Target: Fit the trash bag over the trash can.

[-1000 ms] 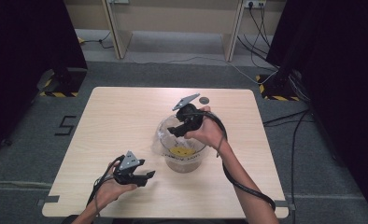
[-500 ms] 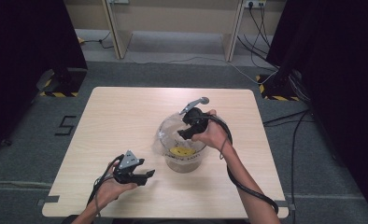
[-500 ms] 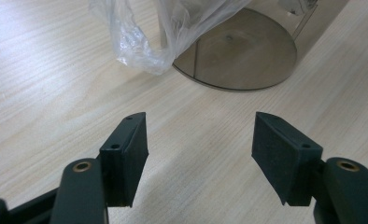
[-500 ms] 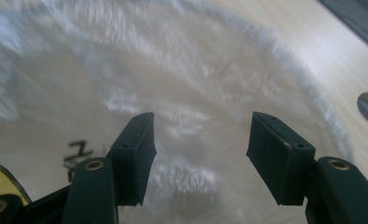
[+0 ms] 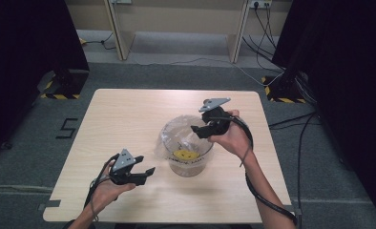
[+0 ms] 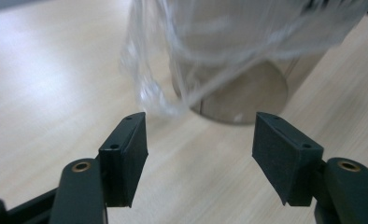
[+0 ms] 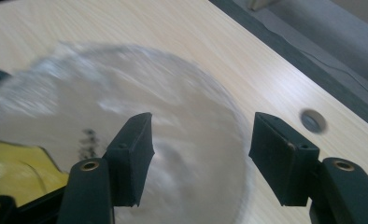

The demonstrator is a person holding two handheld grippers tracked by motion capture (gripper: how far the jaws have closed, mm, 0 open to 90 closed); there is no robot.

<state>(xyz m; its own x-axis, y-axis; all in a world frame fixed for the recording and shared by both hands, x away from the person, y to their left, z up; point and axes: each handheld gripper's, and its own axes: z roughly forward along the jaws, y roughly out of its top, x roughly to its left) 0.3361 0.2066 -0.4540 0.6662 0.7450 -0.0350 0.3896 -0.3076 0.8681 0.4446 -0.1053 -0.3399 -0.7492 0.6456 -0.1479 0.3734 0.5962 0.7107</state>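
We have a small bin (image 5: pixel 186 160) standing at the middle of the table (image 5: pixel 129 119), lined with a clear plastic bag (image 5: pixel 179 136) whose edge is draped over the rim; something yellow lies at the bottom. Our right gripper (image 5: pixel 198 130) hovers over the far right part of the rim, jaws wide apart and holding nothing, and in the right gripper view (image 7: pixel 198 158) the bag's film (image 7: pixel 126 107) lies blurred just below them. Our left gripper (image 5: pixel 145 174) rests low at the near left, a little apart from the bin, jaws also wide and empty; its own view (image 6: pixel 201 154) looks at the bin wall (image 6: pixel 247 93) with a loose fold of bag (image 6: pixel 149 88) hanging down the side.

The step in hand looks like fitting the bag around the rim. To do it well, we would bring the right jaws down so one pad goes inside the film and one outside, pinch only plastic, then draw it outward and down over the edge. The bin seems light, so we should pull gently or it may tip. The left could catch the hanging fold to keep the bag taut.
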